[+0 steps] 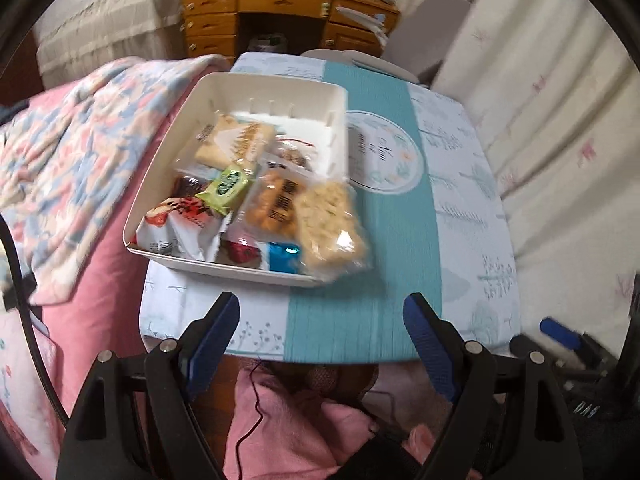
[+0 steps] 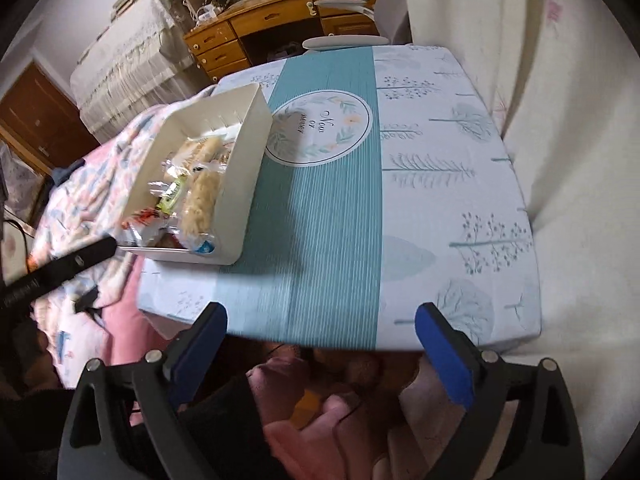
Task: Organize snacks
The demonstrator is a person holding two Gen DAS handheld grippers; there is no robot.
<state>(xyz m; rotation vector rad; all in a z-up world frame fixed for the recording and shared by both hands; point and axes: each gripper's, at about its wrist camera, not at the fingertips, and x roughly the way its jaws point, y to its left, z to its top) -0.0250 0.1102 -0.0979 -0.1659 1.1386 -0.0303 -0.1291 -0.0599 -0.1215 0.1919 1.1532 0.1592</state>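
A white plastic bin (image 1: 280,84) stands on the left part of the table's cloth (image 1: 460,200), filled with several wrapped snacks. Among them are a green packet (image 1: 228,188), an orange biscuit pack (image 1: 276,204), a pale puffed-rice bar (image 1: 332,224) that leans over the near right rim, and a red-and-white bag (image 1: 176,228). My left gripper (image 1: 322,312) hangs open just in front of the bin with nothing between its blue pads. Open and empty too, my right gripper (image 2: 320,314) is over the table's near edge, to the right of the bin (image 2: 240,184).
A bed with a floral blanket (image 1: 80,152) presses against the table's left side. White fabric (image 1: 560,120) hangs along the right. A wooden desk (image 1: 280,4) and a chair (image 2: 344,42) stand behind the table. A person's pink-clothed lap (image 1: 288,420) lies below the grippers.
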